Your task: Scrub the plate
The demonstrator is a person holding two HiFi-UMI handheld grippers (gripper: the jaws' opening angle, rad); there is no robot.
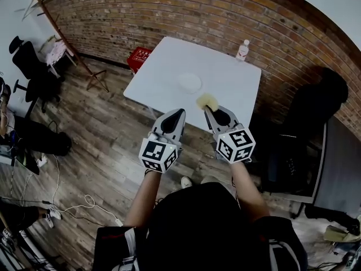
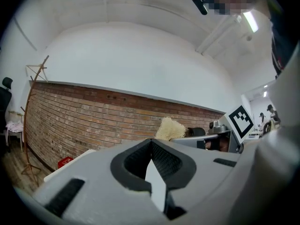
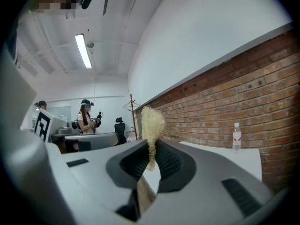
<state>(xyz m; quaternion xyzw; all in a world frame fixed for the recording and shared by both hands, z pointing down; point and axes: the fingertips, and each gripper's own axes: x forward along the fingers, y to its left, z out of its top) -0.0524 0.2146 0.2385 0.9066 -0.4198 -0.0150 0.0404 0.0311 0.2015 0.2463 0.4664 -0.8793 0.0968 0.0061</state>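
A red brick wall (image 1: 169,16) ran from 10 to 2 o'clock, with a plain white wall (image 2: 131,55) above it. The floor (image 1: 101,129) was brown wooden planks. A white counter (image 1: 225,81) stood at 12 o'clock, with a red crate (image 1: 140,58) beside its 11 o'clock corner. A wooden coat rack (image 1: 97,81) and a black office chair (image 1: 31,66) stood at 10 o'clock. A tube light (image 3: 84,50) glowed on the ceiling.

The room is bright all over, with a long white ceiling lamp (image 3: 84,50) glowing overhead and the white square table top (image 1: 231,83) shining pale, while every picture bends the red brick wall (image 1: 169,16) into a curve and turns black at the corners.
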